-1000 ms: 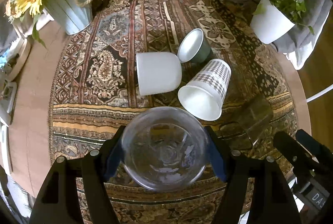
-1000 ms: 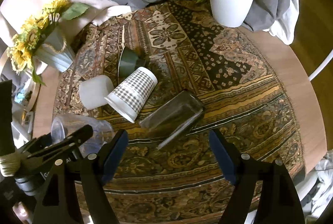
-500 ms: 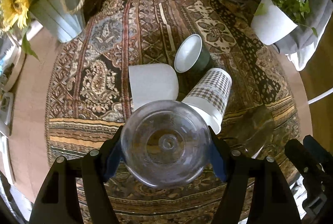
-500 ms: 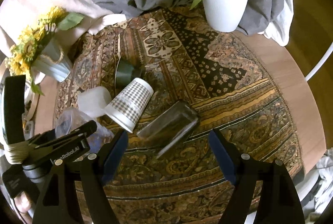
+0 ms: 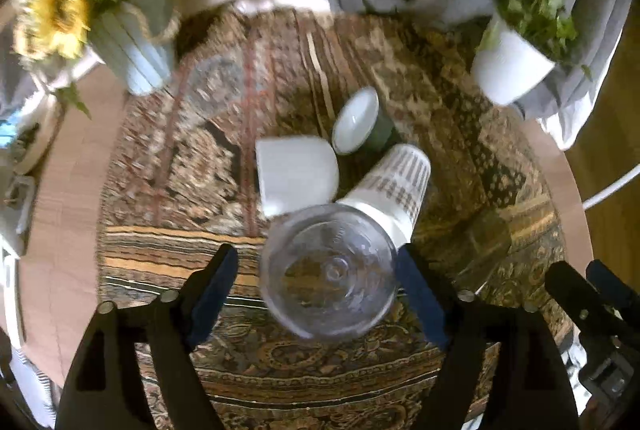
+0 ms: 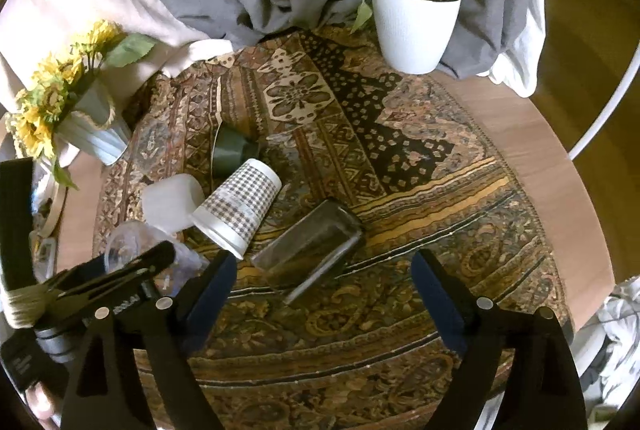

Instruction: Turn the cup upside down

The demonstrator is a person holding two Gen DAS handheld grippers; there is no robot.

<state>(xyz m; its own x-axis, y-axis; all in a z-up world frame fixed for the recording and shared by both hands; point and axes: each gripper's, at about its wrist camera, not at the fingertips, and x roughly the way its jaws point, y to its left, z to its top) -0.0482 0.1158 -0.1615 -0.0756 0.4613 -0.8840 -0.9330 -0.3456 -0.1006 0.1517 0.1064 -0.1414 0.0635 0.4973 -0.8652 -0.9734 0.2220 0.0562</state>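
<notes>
A clear plastic cup (image 5: 330,272) stands upside down on the patterned cloth, its base facing my left wrist camera; it also shows in the right wrist view (image 6: 132,244). My left gripper (image 5: 320,284) is open: its left finger stands clear of the cup, its right finger is at the cup's side. My right gripper (image 6: 320,294) is open and empty above the cloth, near a dark glass tumbler (image 6: 310,248) lying on its side.
A white cup (image 5: 294,176), a checked paper cup (image 5: 390,186) and a green cup (image 5: 360,128) lie on their sides mid-table. A sunflower vase (image 5: 128,42) stands back left, a white plant pot (image 6: 416,26) back right. Grey cloth lies behind.
The left gripper has turned the clear cup from mouth-up to base-up, then opened around it. The left view has shifted and blurs. The right gripper has barely moved.
</notes>
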